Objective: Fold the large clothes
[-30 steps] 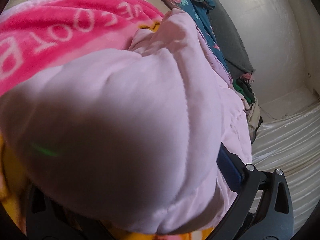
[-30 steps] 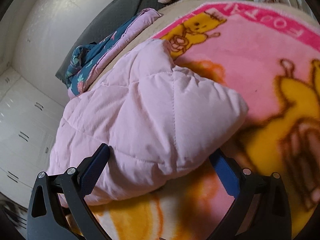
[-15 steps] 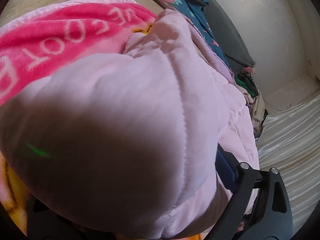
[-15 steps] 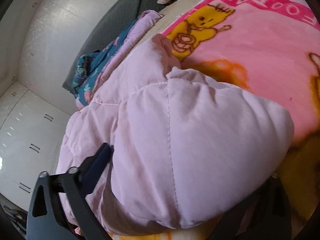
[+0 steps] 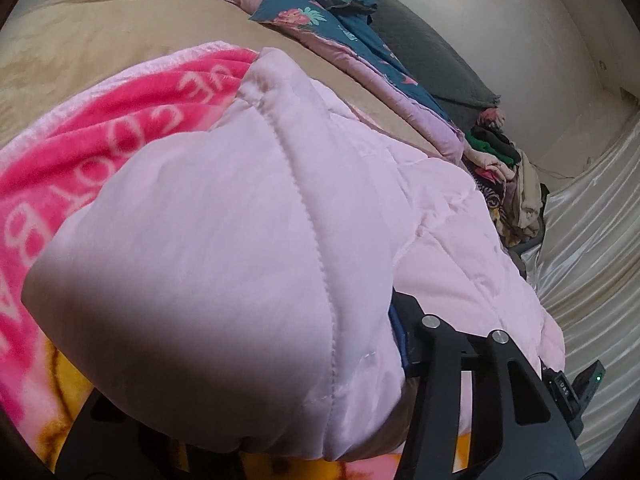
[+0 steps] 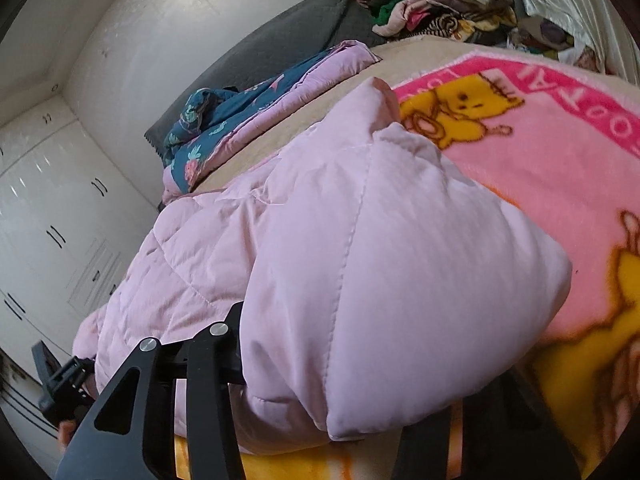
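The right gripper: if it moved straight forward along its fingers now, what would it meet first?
Nothing new: the right gripper, whose jaws have just been closing, already pinches the pink quilted jacket, which fills its path. Beyond that fold probably lies the cartoon blanket, though depth is unclear.

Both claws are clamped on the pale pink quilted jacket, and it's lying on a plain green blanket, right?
Not green or plain. In the right wrist view the pale pink quilted jacket lies on a pink blanket with yellow cartoon bears. The rest holds: the left claw and right claw have just been closing, and both pinch it.
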